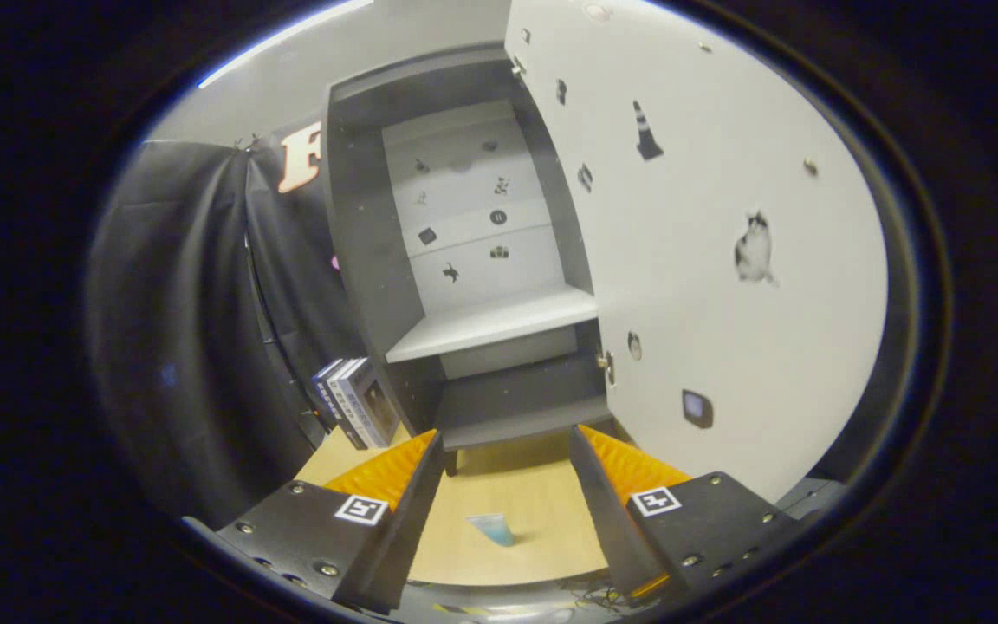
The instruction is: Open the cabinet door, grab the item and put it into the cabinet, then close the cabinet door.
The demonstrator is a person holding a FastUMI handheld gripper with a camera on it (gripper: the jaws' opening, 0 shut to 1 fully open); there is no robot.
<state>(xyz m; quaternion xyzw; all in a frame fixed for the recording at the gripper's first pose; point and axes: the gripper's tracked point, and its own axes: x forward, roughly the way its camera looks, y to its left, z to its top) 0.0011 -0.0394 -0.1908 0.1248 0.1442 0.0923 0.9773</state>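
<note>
With the cabinet door [724, 225] open and the tongs [506, 451] wide and empty, the small blue item [492, 527] on the desk [534, 494] before the cabinet [360, 225] could tip if approached off-centre.

Light wooden tabletop [542, 498] bearing 1 small blue-white tube-like item [492, 528] between the spread gripper [508, 451] fingers, a dark cabinet [360, 234] standing at the far edge, 1 boxed pack [356, 400] leaning beside the cabinet's left wall, white inner shelf [490, 322] bare.
</note>
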